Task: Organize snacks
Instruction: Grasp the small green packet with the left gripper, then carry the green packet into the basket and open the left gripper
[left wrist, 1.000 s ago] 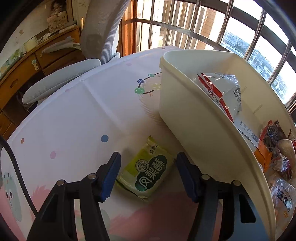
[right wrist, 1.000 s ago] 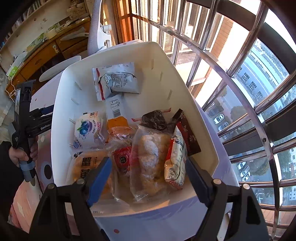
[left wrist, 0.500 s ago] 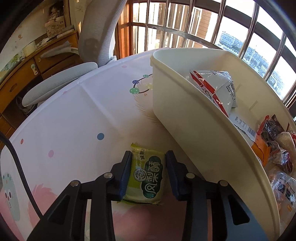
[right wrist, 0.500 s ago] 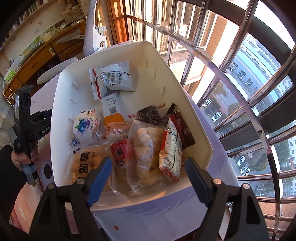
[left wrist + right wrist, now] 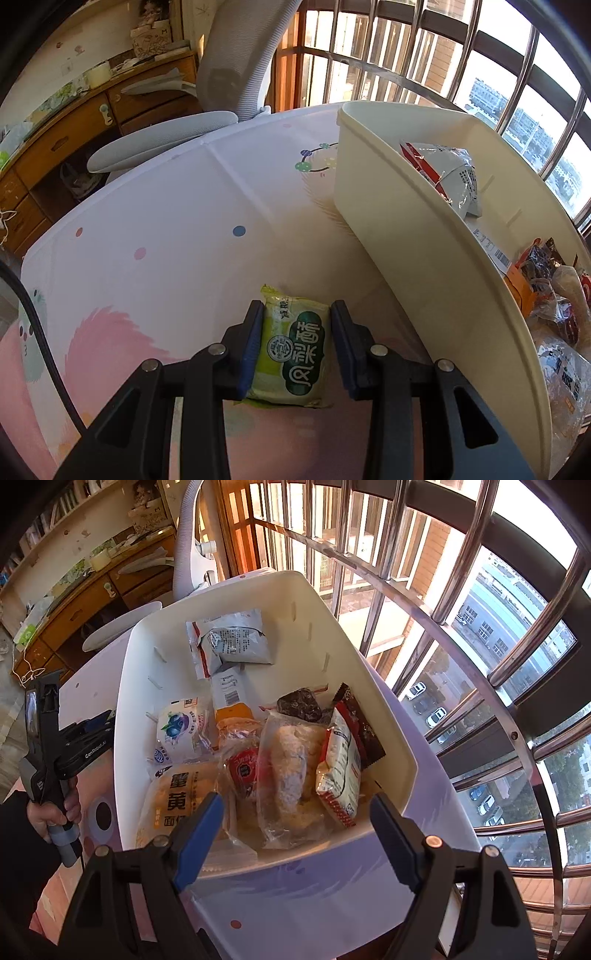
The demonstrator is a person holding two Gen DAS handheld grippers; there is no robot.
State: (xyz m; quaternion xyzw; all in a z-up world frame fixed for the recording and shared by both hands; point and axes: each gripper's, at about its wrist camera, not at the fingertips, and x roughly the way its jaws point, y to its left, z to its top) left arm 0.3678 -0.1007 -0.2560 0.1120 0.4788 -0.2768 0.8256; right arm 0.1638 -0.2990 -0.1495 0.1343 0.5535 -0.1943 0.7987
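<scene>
Table (image 5: 166,206) with a white cover and coloured dots carries everything that we see. In the left wrist view, our left gripper (image 5: 297,347) is pinching a green snack packet (image 5: 293,350): the 2 blue pads press on its 2 long sides. The packet is just beside the outer wall of the cream bin (image 5: 424,266), near the table surface; we cannot tell if it rests on the cover or is a little above it.

To the right of it stands the bin, a large open container with low slots in its inner walls. In the right wrist view we see inside the bin (image 5: 369,686). At the left lie a white packet with a blueberry picture (image 5: 181,727) and, nearer to us, a yellow bread bag (image 5: 181,794). At the far end lies a grey foil pouch with a red edge (image 5: 231,642), apart from the others. In the middle are a small red-labelled sweet (image 5: 243,771) and a clear bag with pale pastry (image 5: 291,771). At the right, a white and red packet (image 5: 340,768) leans on a dark brown wrapper (image 5: 364,727).

Our right gripper (image 5: 297,834) hangs over the near end of the bin with its jaws spread wide, holding nothing.
</scene>
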